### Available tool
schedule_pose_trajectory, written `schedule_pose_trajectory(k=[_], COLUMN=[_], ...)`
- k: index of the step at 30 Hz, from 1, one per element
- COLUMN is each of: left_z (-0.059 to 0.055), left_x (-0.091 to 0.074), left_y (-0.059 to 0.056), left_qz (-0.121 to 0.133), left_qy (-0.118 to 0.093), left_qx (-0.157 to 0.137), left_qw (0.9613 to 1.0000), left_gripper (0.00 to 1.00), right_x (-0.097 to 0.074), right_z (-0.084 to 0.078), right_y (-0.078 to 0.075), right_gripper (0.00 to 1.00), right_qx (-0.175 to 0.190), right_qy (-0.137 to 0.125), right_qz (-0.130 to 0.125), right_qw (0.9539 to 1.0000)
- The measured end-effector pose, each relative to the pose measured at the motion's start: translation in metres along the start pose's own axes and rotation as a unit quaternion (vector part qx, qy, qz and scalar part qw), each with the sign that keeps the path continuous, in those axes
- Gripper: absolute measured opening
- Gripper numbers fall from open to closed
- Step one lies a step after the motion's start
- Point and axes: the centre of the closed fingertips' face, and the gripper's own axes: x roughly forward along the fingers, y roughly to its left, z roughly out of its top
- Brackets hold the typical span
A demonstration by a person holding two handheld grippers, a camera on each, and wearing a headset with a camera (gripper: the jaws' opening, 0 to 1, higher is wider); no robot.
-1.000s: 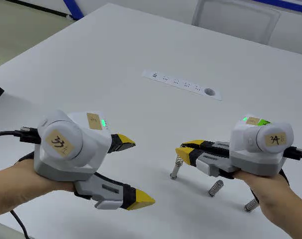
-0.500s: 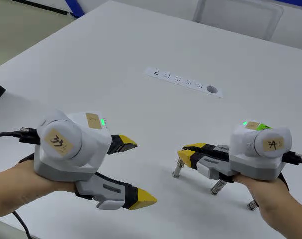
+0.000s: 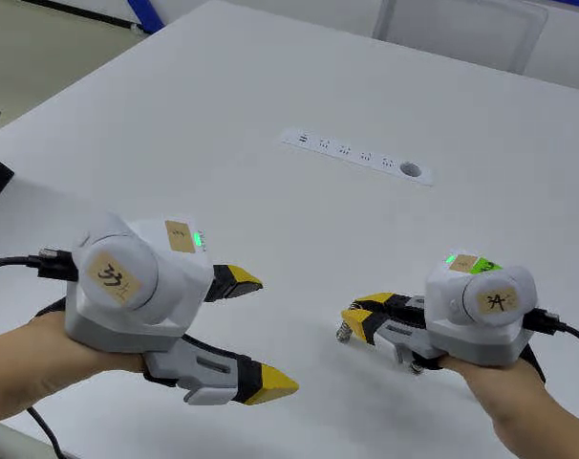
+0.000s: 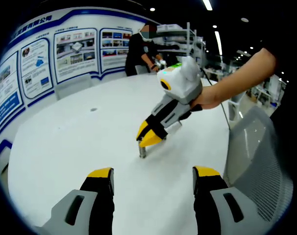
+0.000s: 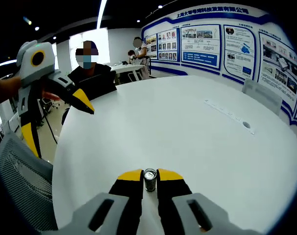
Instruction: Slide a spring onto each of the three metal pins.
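Head view: the right hand-held gripper (image 3: 353, 318) has dropped onto a spring (image 5: 150, 179) while the left hand-held gripper (image 3: 272, 333) waits.
Over the white table (image 3: 270, 86), the left one hangs where it was a second ago, jaws wide apart and holding nothing. The right one has sunk lower, and its jaws have closed on the spring that stood just beside them; the right gripper view shows the coil's end pinched between the yellow tips. I'd judge a pick is under way. Whether that spring already rides a pin, I cannot tell.
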Motion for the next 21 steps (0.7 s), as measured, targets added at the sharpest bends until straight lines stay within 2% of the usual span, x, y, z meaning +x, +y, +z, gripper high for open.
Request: schedule_pose_trajectory(k=[6, 12, 15, 21], left_z=[0.0, -0.009, -0.001, 0.01], left_x=[0.0, 0.002, 0.001, 0.002], left_y=[-0.001, -0.003, -0.005, -0.004], left_qz=[0.0, -0.004, -0.006, -0.004], left_qy=[-0.001, 0.014, -0.003, -0.009], left_qx=[-0.001, 0.002, -0.014, -0.007], left_qw=[1.0, 0.9999, 0.9999, 0.9999], left_gripper=[0.66, 0.66, 0.67, 0.66], right_x=[0.002, 0.003, 0.002, -0.004], right_z=[-0.006, -0.009, -0.011, -0.008], right_y=[0.0, 0.002, 0.001, -0.001], right_gripper=[0.12, 0.12, 0.15, 0.17], right_qx=[-0.008, 0.001, 0.002, 0.005], right_qy=[0.012, 0.021, 0.027, 0.026], right_qz=[-0.002, 0.002, 0.003, 0.0], right_qw=[0.9999, 0.9998, 0.9996, 0.9997])
